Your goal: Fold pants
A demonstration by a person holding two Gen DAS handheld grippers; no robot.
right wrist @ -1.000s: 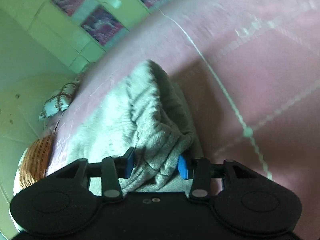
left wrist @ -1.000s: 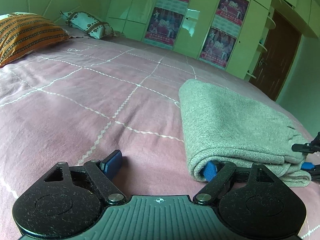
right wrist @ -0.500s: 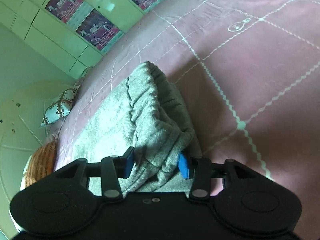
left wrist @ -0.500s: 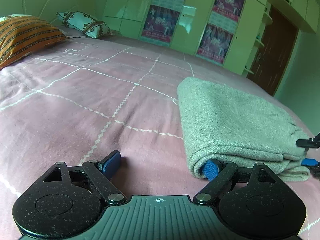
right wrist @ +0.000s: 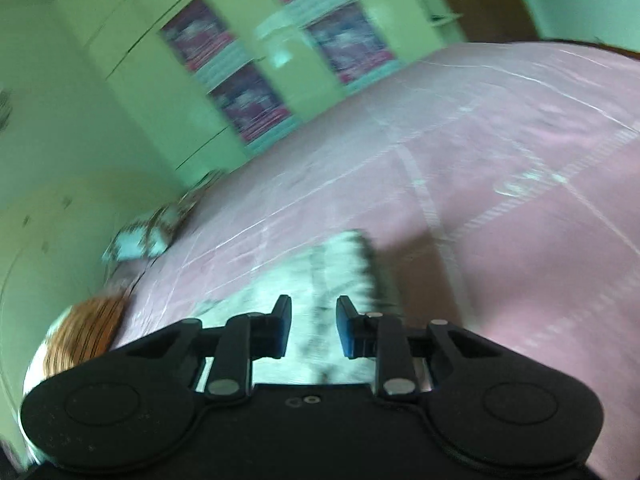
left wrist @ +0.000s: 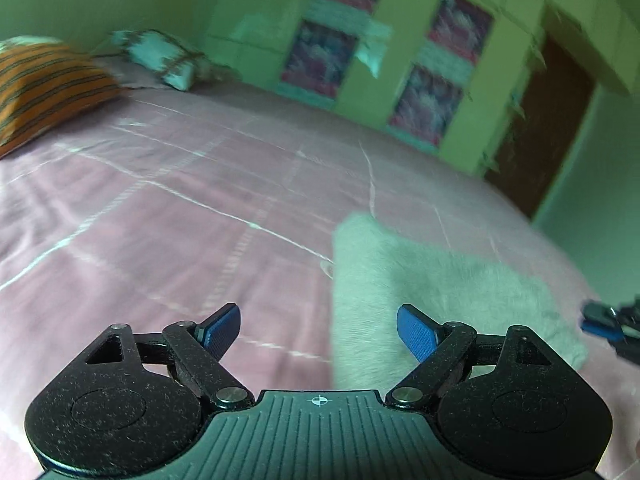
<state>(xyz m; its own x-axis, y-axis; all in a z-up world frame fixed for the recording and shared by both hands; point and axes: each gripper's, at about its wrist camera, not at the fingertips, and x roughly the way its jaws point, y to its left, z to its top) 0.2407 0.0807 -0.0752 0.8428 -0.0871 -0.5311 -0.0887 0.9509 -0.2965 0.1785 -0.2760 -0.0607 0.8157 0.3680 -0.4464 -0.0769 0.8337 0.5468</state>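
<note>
The left gripper (left wrist: 319,334) has its two blue-padded fingers spread wide, with nothing between them. Its right pad sits over the near edge of the folded grey pants (left wrist: 432,292), though blur makes it impossible to tell whether pad and cloth touch; its left pad is above bare bedspread. The pants lie as a flat folded bundle on the pink bedspread (left wrist: 168,240), to the right of the left gripper's centre line and running away toward the far right.

In the right wrist view, the right gripper (right wrist: 313,328) shows a moderate gap between its blue pads. The pale blurred mass of the pants (right wrist: 320,272) lies below and ahead of that gap; nothing is clearly pinched. The tip of this gripper also appears at the right edge of the left wrist view (left wrist: 608,322), just beyond the far end of the pants.

Farther out, white stitched lines cross the bedspread in a grid. An orange striped pillow (left wrist: 44,84) and a white patterned pillow (left wrist: 164,58) rest at the head of the bed. Behind stands a pale green wardrobe (left wrist: 404,48) with posters on its doors, and a brown door (left wrist: 548,128) to the right. Both views are motion-blurred.
</note>
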